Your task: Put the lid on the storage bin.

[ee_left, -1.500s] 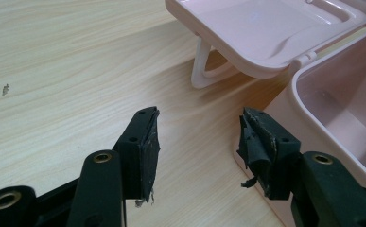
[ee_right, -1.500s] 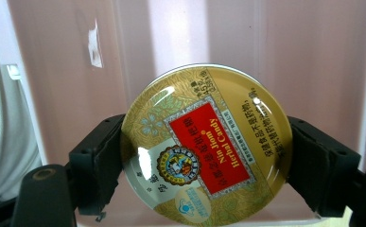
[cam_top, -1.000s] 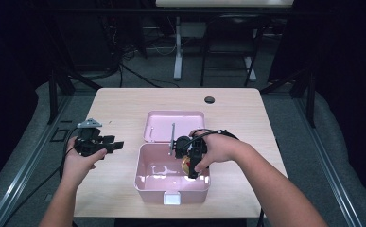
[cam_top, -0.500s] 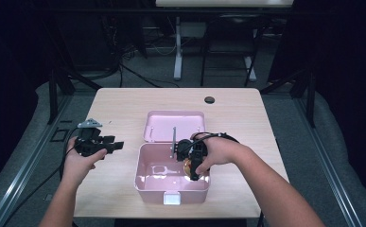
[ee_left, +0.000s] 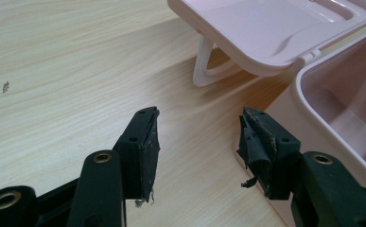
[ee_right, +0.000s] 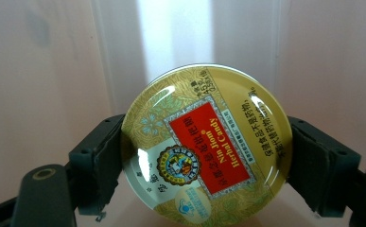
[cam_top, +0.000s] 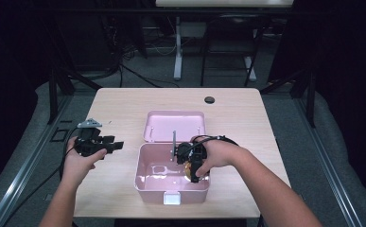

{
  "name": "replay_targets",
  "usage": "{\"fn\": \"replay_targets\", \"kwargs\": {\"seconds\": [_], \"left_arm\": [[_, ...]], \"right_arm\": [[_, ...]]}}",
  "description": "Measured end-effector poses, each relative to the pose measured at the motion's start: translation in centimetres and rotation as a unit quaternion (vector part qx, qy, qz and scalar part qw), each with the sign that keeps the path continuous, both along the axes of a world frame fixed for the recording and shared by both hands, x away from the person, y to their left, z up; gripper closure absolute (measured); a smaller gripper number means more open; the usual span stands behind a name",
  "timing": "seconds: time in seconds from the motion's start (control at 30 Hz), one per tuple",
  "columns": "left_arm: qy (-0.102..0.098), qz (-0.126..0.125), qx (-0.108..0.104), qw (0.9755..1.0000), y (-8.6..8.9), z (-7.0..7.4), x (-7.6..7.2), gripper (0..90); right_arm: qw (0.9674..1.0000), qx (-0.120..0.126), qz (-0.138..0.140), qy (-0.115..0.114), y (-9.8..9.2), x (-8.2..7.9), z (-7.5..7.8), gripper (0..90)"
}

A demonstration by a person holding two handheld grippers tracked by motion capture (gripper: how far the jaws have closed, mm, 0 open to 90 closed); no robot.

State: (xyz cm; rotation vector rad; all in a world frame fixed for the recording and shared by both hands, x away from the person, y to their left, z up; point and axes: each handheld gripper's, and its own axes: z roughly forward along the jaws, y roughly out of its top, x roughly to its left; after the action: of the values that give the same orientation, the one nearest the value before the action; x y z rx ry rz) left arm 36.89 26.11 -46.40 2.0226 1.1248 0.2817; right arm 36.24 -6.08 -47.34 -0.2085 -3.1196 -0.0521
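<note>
An open pink box (cam_top: 144, 165) stands at the table's near middle, its lid (cam_top: 173, 125) laid back behind it. My right gripper (cam_top: 193, 171) reaches down inside the box, at its right side. It is shut on a round gold candy tin (ee_right: 206, 144) with a red label, and its fingers (ee_right: 100, 156) press the tin's rim on both sides. The pale pink box floor lies close behind the tin. My left gripper (cam_top: 116, 144) hovers over bare wood left of the box, open with nothing between its pads (ee_left: 147, 142). The box wall (ee_left: 308, 90) is just beside its right pad.
A small black round object (cam_top: 210, 100) lies near the table's far edge. The lid's white handle (ee_left: 208, 71) rests on the wood ahead of the left gripper. A white latch (cam_top: 172, 198) sits on the box's front wall, close to the table's near edge.
My right gripper has moved down and toward the near side of the box with the tin in it. The left gripper has stayed in place.
</note>
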Motion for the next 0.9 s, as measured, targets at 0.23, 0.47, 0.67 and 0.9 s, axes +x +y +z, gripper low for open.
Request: {"fn": "replay_targets", "kwargs": {"seconds": [0.23, 0.47, 0.67, 0.9], "left_arm": [[0.002, 0.000, 0.000, 1.0000, -0.1, -0.1, 0.0, 47.5], [0.001, 0.000, 0.000, 1.0000, 0.0, 0.0, 0.0, 47.5], [0.001, -0.002, 0.001, 1.0000, -0.1, -0.1, 0.0, 47.5], [0.005, -0.002, 0.001, 1.0000, -0.1, -0.1, 0.0, 47.5]], "right_arm": [[1.0000, -0.005, 0.003, 0.001, 0.1, -0.1, -0.5, 20.2], [1.0000, -0.007, 0.004, -0.005, 0.3, -0.1, -0.8, 20.1], [0.9998, -0.013, 0.011, -0.005, 0.4, -0.2, -1.3, 20.1], [0.9999, -0.009, 0.012, -0.007, 0.4, -0.3, -1.6, 20.1]]}}
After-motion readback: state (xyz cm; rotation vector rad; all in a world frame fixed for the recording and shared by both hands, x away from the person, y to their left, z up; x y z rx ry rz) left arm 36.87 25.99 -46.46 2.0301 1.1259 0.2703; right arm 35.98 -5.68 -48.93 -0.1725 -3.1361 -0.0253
